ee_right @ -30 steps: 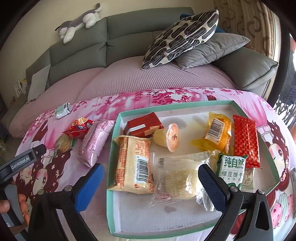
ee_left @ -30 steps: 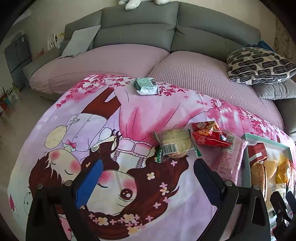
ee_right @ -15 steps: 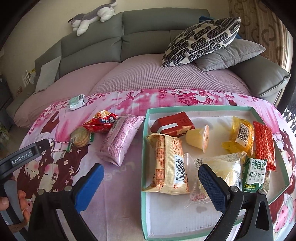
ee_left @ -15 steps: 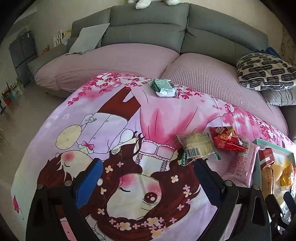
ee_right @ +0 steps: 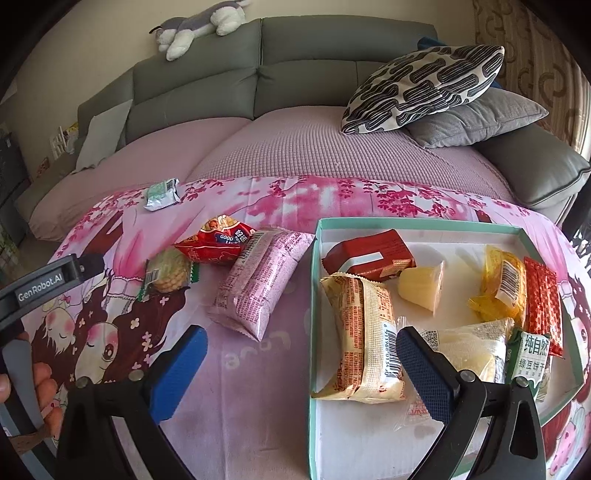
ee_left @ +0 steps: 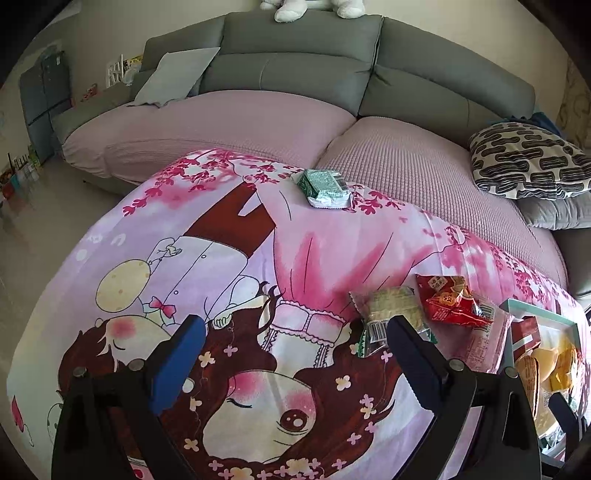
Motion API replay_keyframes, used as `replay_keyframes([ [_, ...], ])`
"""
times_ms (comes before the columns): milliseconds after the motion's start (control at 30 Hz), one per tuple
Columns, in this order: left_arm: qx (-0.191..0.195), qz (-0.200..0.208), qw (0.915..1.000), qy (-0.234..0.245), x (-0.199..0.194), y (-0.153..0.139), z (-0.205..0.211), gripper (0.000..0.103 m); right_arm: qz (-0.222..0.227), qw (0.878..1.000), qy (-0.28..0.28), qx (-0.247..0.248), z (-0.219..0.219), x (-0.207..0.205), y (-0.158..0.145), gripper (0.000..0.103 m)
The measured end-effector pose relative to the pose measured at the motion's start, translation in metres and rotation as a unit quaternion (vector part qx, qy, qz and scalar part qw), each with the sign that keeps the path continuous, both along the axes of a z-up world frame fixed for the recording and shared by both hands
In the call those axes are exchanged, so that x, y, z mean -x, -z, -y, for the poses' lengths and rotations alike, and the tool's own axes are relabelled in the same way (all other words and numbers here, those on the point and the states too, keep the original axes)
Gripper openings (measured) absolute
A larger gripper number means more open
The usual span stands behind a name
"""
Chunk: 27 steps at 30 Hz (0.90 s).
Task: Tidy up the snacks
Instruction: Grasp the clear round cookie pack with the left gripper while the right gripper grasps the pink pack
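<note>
A teal-rimmed white tray (ee_right: 421,222) on the pink cartoon cloth holds several snack packs. Outside it lie a pink pack (ee_right: 258,284), a red pack (ee_right: 216,242), a round cracker pack (ee_right: 168,275) and, far back, a green pack (ee_right: 161,193). My right gripper (ee_right: 301,363) is open and empty, low over the tray's left rim. My left gripper (ee_left: 293,350) is open and empty above the cloth, with the cracker pack (ee_left: 393,314) and red pack (ee_left: 450,301) ahead to the right and the green pack (ee_left: 325,187) far ahead.
A grey sofa with pink covers (ee_left: 236,125) runs behind the table. A patterned pillow (ee_right: 424,86) and grey cushion (ee_right: 476,118) lie at its right. A plush toy (ee_right: 201,22) rests on the sofa back. The left gripper's body (ee_right: 44,284) shows at the right view's left edge.
Both grippers have shifted left. In the left view the snacks have slid toward the right edge. In the right view the tray has moved right and the loose packs have come into the centre.
</note>
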<state>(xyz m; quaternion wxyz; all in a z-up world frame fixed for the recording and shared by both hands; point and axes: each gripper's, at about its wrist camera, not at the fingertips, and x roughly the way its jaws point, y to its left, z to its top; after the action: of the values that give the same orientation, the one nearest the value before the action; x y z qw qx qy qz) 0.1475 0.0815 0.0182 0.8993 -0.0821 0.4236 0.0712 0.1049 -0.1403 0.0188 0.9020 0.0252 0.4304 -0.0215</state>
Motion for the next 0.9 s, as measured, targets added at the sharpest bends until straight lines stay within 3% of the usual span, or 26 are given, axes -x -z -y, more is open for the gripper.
replay_keyframes([
  [333,0.002,-0.019,0.9989,0.044,-0.018,0.013,0.022,0.099,0.006,1.0,-0.004,-0.001,-0.008,-0.015,0.004,0.103],
  [533,0.036,-0.049,0.9967,0.053,-0.028,0.023,0.025,0.099,0.014,1.0,0.001,0.002,-0.007,-0.021,0.003,0.102],
  [900,0.053,-0.069,0.9933,0.076,-0.051,0.042,0.044,0.098,0.027,0.999,0.011,-0.036,0.002,-0.038,-0.001,0.078],
])
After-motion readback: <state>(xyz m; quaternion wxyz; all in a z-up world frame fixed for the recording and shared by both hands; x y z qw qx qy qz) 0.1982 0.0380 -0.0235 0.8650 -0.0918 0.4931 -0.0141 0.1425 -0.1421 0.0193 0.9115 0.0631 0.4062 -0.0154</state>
